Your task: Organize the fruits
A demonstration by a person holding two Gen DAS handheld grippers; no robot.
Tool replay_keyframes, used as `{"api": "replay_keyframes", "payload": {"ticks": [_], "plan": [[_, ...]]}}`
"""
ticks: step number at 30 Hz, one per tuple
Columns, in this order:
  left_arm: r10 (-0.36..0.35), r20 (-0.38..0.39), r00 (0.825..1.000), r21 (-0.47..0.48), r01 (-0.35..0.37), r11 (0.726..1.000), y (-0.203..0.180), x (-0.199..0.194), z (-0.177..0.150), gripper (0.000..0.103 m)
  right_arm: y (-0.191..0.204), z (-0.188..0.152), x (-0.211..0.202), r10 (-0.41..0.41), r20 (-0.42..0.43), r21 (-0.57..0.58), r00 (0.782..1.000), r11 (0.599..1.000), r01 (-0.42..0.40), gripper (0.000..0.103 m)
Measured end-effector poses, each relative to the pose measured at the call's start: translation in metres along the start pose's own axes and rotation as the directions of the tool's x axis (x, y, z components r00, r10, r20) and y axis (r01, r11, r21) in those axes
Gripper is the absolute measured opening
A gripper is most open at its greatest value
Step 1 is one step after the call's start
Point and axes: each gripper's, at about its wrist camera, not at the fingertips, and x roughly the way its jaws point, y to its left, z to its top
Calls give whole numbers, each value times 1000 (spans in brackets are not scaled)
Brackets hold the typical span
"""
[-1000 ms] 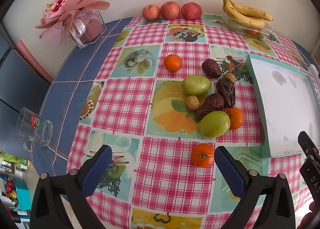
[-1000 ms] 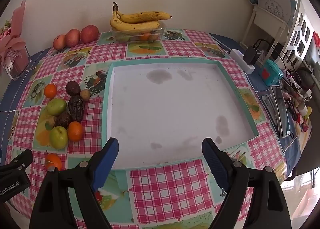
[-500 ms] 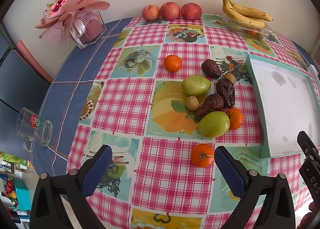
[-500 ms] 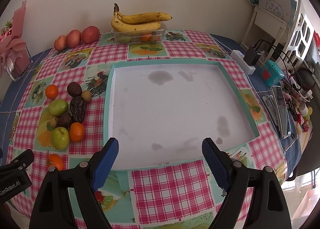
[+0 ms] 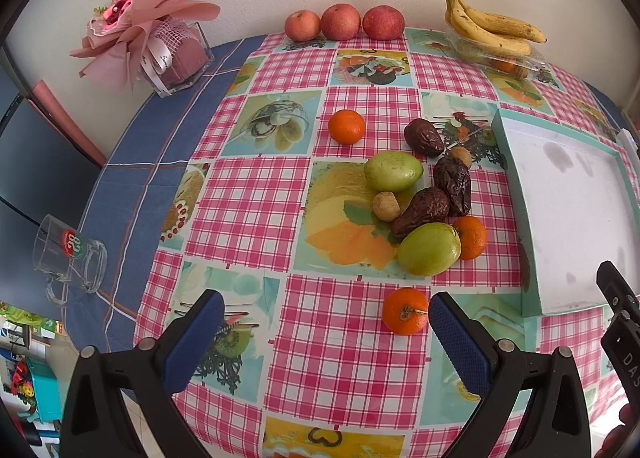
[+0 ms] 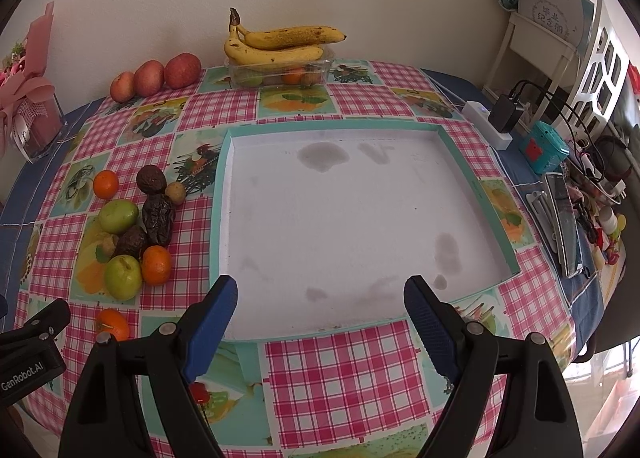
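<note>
- The fruit we must sort lies loose on the table, in a heap just beside the left wall of the white tray, with nothing in the tray yet: two green fruits, three dark wrinkled dates, two small brown nuts and three oranges.
- The nearest orange sits alone toward the table's near edge, just ahead of our left tongs, which hang spread with nothing between the pads. It is round and free to roll, so a pad that nudges it off-centre could send it toward that edge and off the table.
- Our right tongs are also spread and empty, over the tray's near rim. If we swing them left for the heap, they may knock the left tongs, which already show at the margin of the right view.
- The heap is tight: the nearer green fruit touches an orange and a date. Closing on one piece may shove its neighbours, and the small nuts could skitter away.
- The dates look soft; we judge a hard squeeze could crush or smear them.
- The tray wall stands raised, so a fruit carried too low may strike it and drop.
- Farther out, the apples and bananas line the table's far edge, and a glass mug stands near its left edge, where a wide sweep could tip it.
</note>
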Motion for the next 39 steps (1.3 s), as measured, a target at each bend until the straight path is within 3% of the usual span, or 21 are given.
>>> {"api": "replay_keyframes", "payload": {"ticks": [26, 39], "plan": [[1, -2, 1000, -2, -1, 1000, 0, 0, -1, 103, 0, 0, 0, 2, -1, -1, 1000, 1000, -2, 86], [-23, 31, 999, -71, 26, 997, 13, -1, 3, 103, 0, 1, 0, 21, -5, 13, 1000, 1000, -21, 86]]}}
